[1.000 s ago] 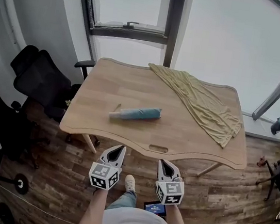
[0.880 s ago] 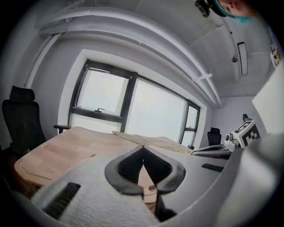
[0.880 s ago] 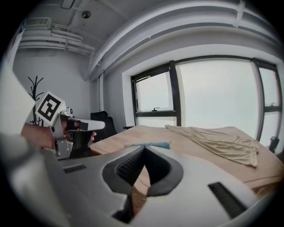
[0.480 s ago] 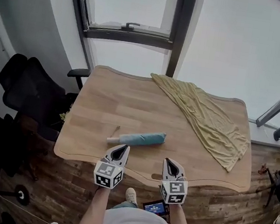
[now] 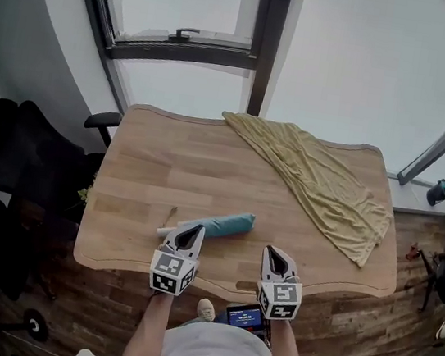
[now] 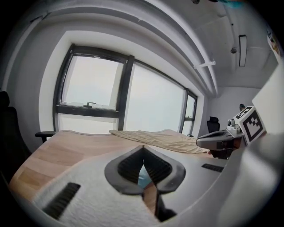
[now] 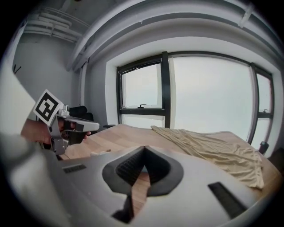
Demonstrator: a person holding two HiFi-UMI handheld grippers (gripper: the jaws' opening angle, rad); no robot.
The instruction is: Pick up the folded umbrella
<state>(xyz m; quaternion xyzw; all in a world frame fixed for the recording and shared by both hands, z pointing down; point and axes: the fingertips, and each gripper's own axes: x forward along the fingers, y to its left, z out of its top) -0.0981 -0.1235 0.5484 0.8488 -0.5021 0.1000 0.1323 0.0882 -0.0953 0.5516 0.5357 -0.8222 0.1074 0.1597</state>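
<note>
Holds the left gripper (image 5: 196, 230) over the near edge of the surface (image 5: 149, 170), jaws clenched tip to tip with nothing gripped. Points those jaws at the umbrella (image 5: 220, 224), folded and lying flat just ahead of and under the tips, running across them: blue body out to their right, pale handle end to their left. Catches a sliver of that blue through the gap behind the closed tips in the left gripper view. Holds the right gripper (image 5: 271, 252) alongside, apart to the right, jaws likewise pressed together and empty. Faces bare wood with the right jaws, the umbrella off to their left and clear of them. Has a yellow cloth (image 5: 314, 174) draped farther ahead and to the right of both pairs of jaws, reaching the far edge.
</note>
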